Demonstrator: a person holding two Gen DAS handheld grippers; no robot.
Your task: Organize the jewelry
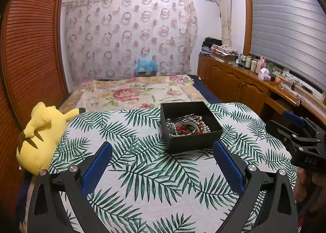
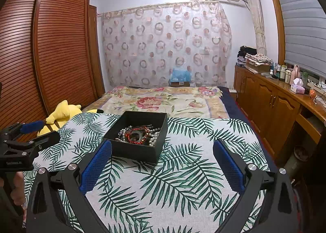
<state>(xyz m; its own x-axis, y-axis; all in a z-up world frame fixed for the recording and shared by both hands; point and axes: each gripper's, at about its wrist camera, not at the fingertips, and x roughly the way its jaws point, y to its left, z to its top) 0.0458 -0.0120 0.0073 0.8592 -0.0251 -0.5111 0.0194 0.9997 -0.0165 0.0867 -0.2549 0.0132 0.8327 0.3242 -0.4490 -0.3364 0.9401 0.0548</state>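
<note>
A black open box (image 1: 193,141) (image 2: 134,152) stands on the palm-leaf tablecloth (image 1: 142,171) (image 2: 173,182). Inside lies a tangle of jewelry (image 1: 186,127) (image 2: 140,134): pearl strands, a red braided cord, a dark bangle and thin hairpins. My left gripper (image 1: 163,146) is open, low over the cloth just in front of the box, nothing between its blue pads. My right gripper (image 2: 162,144) is open too, the box just ahead of its left finger. Each gripper shows at the edge of the other's view (image 1: 301,141) (image 2: 24,141).
A yellow plush toy (image 1: 42,135) (image 2: 61,114) lies at the table's left edge. Behind the table is a bed with a floral cover (image 1: 132,92). A wooden cabinet (image 1: 244,82) with bottles runs along the right; a slatted wardrobe (image 2: 51,49) stands left.
</note>
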